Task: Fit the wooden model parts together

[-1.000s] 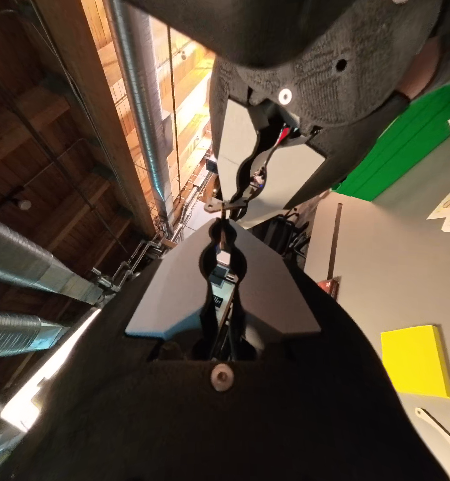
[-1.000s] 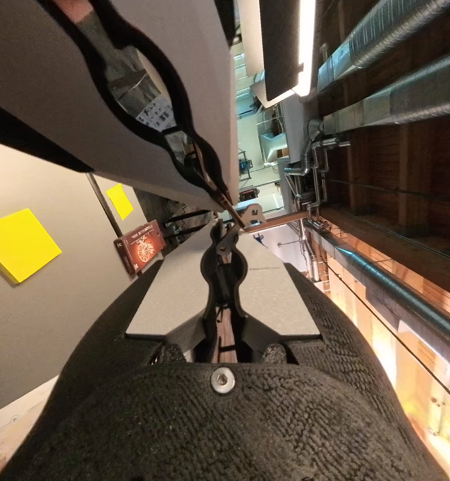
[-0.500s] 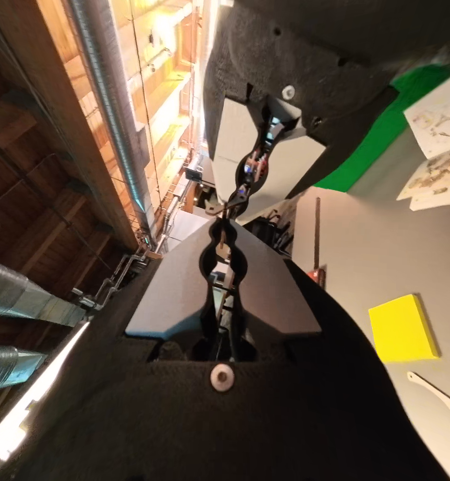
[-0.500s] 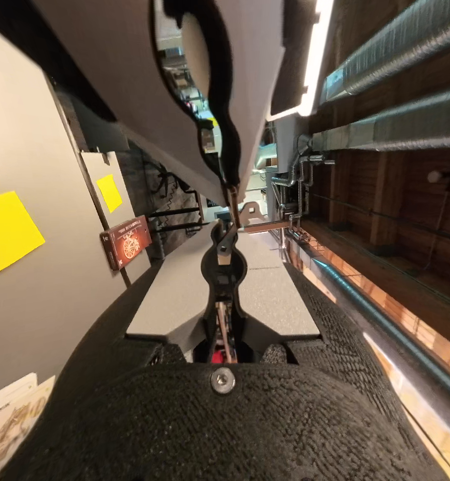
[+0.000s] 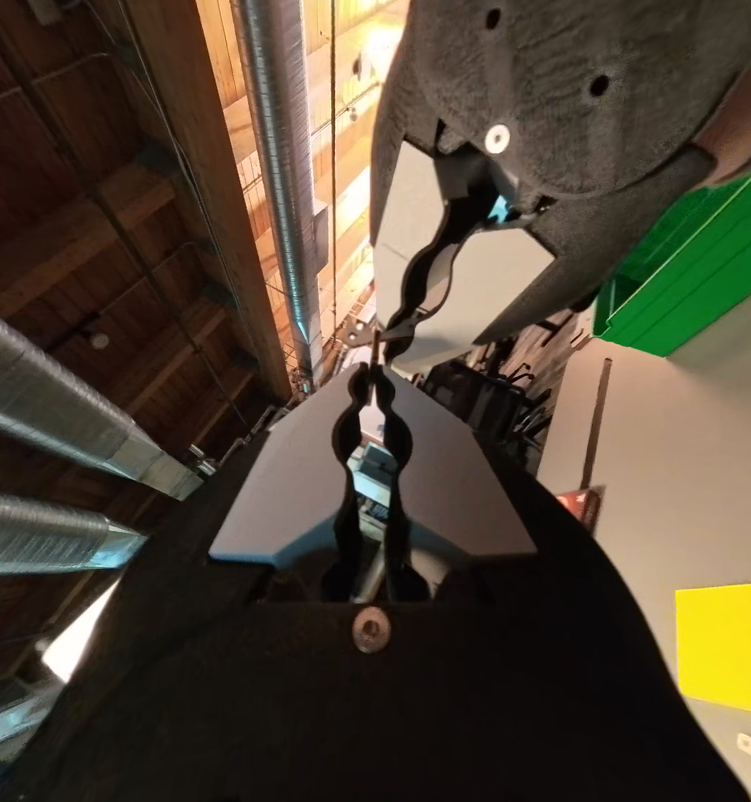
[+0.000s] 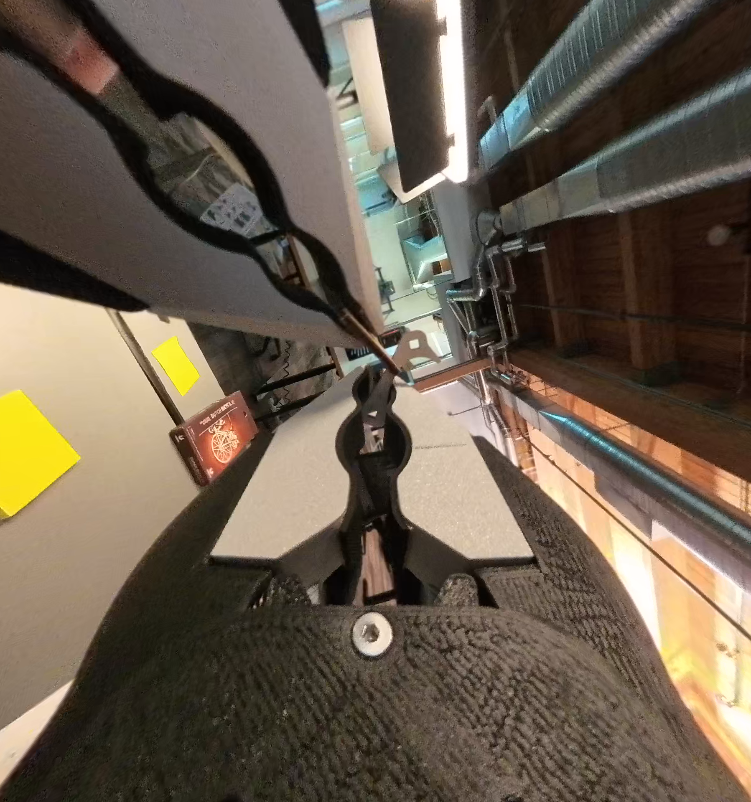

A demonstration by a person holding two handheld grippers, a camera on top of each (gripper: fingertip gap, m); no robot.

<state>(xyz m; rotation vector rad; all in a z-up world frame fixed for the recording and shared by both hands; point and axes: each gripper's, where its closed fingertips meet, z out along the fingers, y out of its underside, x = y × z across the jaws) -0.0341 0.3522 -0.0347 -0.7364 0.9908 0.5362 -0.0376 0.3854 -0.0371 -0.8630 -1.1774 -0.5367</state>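
Both wrist cameras sit close behind their own fingers and look along them, rolled so the ceiling ducts and the grey table stand on edge. The left wrist view has the ducts (image 5: 39, 425) at 9 o'clock and the table (image 5: 669, 434) at 3 o'clock; the right wrist view reverses this. Each sees the other gripper close at 12 o'clock, and both share the yellow pad (image 5: 729, 646) and the small red box (image 6: 215, 429).

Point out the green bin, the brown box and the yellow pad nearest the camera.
green bin (image 5: 686, 277), left wrist view, on its side wall.
brown box (image 6: 217, 436), right wrist view, on its printed face.
yellow pad (image 6: 15, 451), right wrist view, on its top face.
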